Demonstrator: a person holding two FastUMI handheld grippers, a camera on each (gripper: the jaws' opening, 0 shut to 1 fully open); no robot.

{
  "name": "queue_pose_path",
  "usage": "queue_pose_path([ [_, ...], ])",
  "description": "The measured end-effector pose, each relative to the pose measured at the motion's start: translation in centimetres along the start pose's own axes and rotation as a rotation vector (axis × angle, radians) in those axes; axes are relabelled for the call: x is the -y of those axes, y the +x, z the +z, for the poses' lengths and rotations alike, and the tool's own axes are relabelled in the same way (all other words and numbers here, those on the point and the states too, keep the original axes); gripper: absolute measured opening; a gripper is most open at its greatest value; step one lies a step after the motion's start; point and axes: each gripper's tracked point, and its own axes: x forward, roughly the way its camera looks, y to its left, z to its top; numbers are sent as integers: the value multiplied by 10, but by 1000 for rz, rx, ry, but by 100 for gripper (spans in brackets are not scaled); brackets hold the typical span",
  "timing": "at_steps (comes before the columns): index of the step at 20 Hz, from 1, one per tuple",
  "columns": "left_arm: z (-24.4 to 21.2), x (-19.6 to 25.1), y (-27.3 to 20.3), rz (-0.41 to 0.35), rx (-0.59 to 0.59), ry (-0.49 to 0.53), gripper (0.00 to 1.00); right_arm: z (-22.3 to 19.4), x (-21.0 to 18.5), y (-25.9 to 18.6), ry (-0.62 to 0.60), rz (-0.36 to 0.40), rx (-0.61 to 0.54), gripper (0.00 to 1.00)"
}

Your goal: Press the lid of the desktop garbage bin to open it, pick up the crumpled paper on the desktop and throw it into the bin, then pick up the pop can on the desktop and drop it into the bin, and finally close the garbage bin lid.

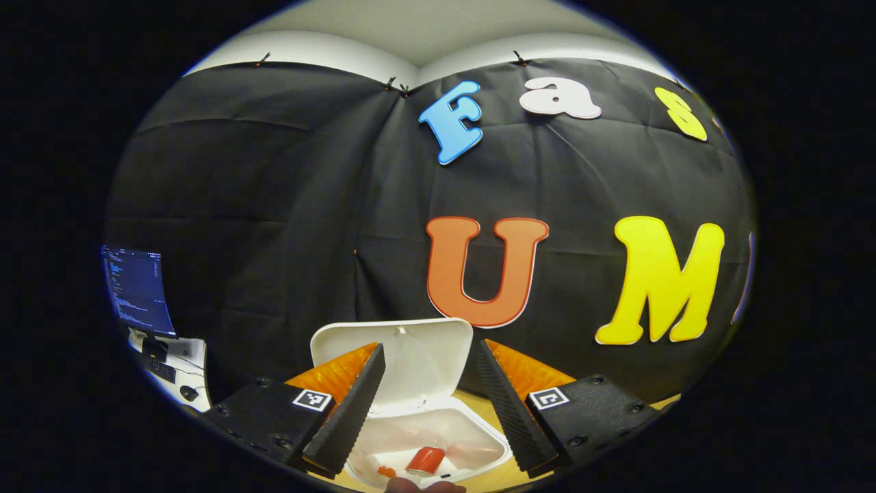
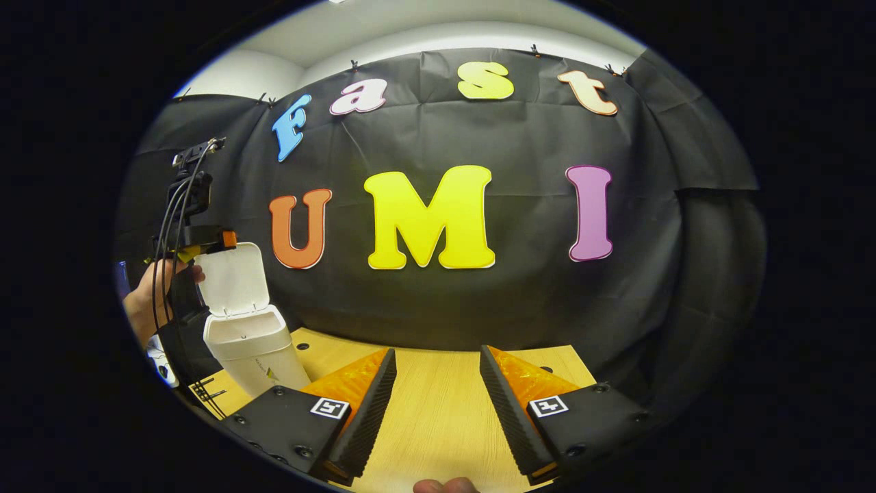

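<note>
— Where's your left hand-held gripper (image 1: 428,404)?

— Over the bin (image 1: 431,438), fingers spread wide and holding nothing. The lid (image 1: 410,356) stands upright behind it, and the can (image 1: 426,460) lies inside the bin.

— And farther right?

— Your right hand-held gripper (image 2: 434,404) hangs over bare bench (image 2: 438,411), also wide open and empty. In its view the bin (image 2: 253,349) sits far left on the bench, lid (image 2: 233,277) up, your hand (image 2: 147,301) beside it.

The bin (image 1: 424,438) mouth lay open between the left tool's (image 1: 428,411) spread fingers, its raised lid (image 1: 404,356) blocking the far side.
</note>
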Motion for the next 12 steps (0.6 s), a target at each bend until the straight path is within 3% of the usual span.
queue_pose_path([
  [1, 3, -1, 4, 14, -1, -12, 89, 2, 0, 3, 4, 2, 2, 80],
  [7, 44, -18, 46, 148, 31, -2, 89, 11, -2, 20, 9, 29, 6, 79],
  [12, 32, -34, 99, 232, -58, -5, 89, 26, -7, 34, 17, 54, 14, 80],
])
